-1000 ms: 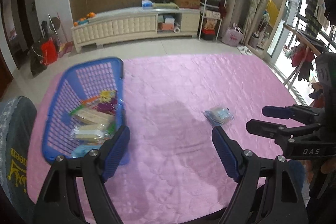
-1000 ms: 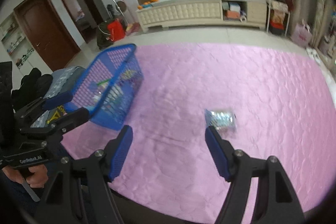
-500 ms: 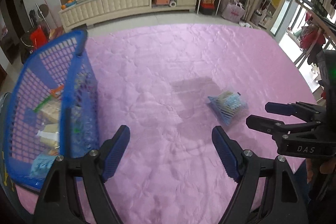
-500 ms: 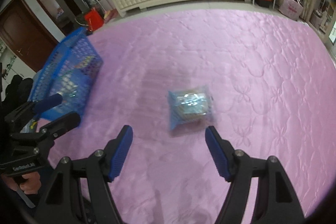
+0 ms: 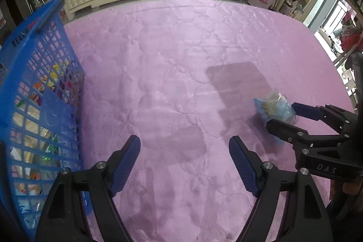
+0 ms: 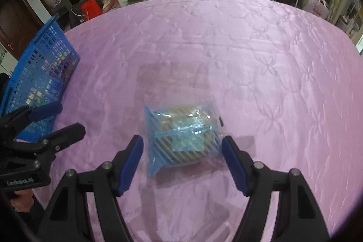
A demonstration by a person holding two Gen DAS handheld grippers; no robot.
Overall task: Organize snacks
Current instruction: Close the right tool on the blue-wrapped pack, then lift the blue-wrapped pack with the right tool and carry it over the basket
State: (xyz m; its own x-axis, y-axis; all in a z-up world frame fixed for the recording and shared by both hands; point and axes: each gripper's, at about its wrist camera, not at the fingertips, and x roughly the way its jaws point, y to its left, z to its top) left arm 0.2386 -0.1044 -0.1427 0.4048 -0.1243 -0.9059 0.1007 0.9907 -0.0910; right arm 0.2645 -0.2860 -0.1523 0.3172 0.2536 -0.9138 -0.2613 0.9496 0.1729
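The snack packet (image 5: 274,107), seen from the left wrist, lies flat on the pink quilted cover (image 5: 181,60), well to the right of the blue basket (image 5: 45,92) and partly behind the near finger of the right gripper (image 5: 285,117), so its long axis cannot be told here. The left gripper (image 5: 184,165) points steeply down at bare cover just right of the basket, its jaws spread wide with nothing between them. The basket stands at the left edge, its lattice wall toward the camera; through it show many coloured snack wrappers, too blurred to name.

From the right wrist, the snack packet (image 6: 182,137) is a clear wrapper with blue stripes over something tan. Its long axis runs roughly across the picture, slightly tilted, its crimped ends pointing left and right toward the two blue pads. The right gripper (image 6: 182,161) tilts steeply down over it, jaws released and wide, a pad just outside each end; whether either touches the wrapper I cannot tell. The blue basket (image 6: 40,74) sits well to the left of the packet with wrappers inside, and the left gripper (image 6: 59,119) hovers in front of it, a hand (image 6: 21,202) gripping its handle below.
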